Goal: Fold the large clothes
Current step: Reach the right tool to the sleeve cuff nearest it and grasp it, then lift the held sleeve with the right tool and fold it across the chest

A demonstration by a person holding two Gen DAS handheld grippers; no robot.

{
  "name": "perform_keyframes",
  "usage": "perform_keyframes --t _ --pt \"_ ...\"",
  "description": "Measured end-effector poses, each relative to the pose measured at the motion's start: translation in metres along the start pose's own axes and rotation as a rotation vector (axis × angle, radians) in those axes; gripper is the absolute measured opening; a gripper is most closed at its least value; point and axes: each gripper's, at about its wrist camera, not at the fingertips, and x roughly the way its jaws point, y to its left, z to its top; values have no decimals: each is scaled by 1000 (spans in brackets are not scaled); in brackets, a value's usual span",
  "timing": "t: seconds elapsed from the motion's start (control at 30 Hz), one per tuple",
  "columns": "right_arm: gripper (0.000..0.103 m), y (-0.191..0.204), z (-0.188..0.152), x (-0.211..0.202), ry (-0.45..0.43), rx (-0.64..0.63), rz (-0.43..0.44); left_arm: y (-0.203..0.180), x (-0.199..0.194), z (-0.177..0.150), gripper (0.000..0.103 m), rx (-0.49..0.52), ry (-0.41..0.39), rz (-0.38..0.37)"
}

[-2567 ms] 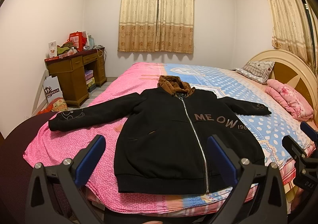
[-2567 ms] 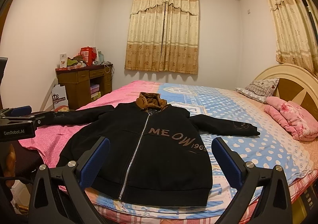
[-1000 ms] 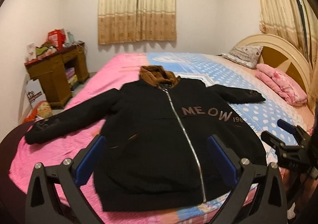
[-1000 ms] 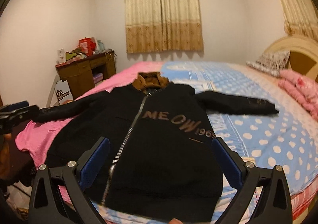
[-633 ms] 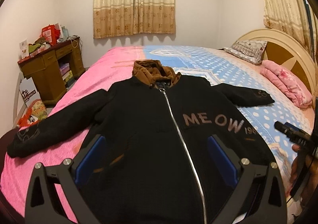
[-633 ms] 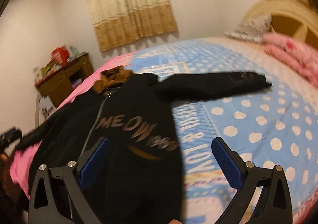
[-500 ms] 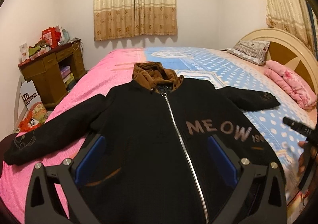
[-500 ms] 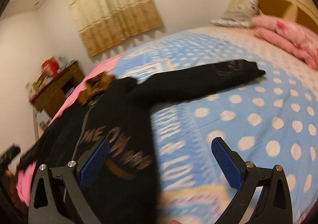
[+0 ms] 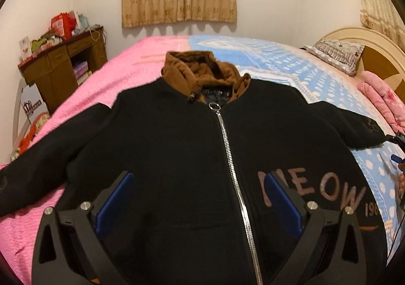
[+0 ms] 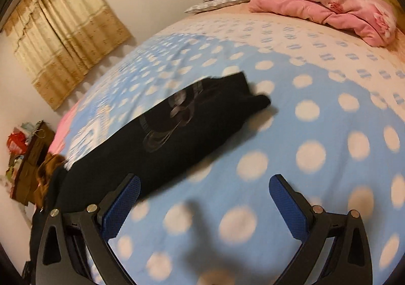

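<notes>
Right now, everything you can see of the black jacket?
The black jacket lies front-up and flat on the bed, sleeves spread to both sides. It looks like thick knit, with a silver zip closed to the neck, a brown hood, "MEOW" lettering on the chest and a printed cuff. Neither open claw touches it.

The jacket point(image 9: 177, 158) hem runs off the bottom edge; its cuff at far left is cut off. Right wrist view's sleeve point(image 10: 177, 128) is motion-blurred.

Left tongs point(image 9: 198, 185) gape above the black jacket point(image 9: 177, 158) spread on the bed point(image 9: 141, 62).
</notes>
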Motion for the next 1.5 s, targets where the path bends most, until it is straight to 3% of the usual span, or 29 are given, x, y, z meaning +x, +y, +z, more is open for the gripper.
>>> perform_keyframes --t 0.17,0.23,0.27,0.33,0.37,0.4,0.5,0.7,0.97,1.07,1.27,1.5 --pt "101 -27 36 31 19 103 17 2 12 -2 103 -14 27 10" --pt "94 -33 46 46 28 139 50 3 15 -3 103 -28 34 9" --pt "76 -31 49 54 34 133 59 5 15 -5 103 -34 39 5" --pt "73 -21 53 60 24 71 24 6 18 -5 103 -39 51 4" --pt "51 -15 54 62 28 43 37 5 19 -5 103 -39 55 6" --pt "22 -10 56 64 45 21 81 6 19 -7 103 -40 60 7" --pt "21 -8 59 55 16 27 104 5 19 -4 103 -48 63 10" --pt "19 -21 76 -10 -202 64 116 15 12 -1 103 -87 48 2" --pt "19 -11 73 -30 -217 71 78 27 -1 -4 103 -114 45 -31" --pt "19 18 84 -53 -266 19 88 35 -11 -4 103 -123 20 -28" --pt "19 114 102 -115 -372 -190 128 47 -20 -4 103 -160 -5 -77" --pt "19 254 67 -172 -435 -479 247 55 -28 -7 103 -162 -37 -96"
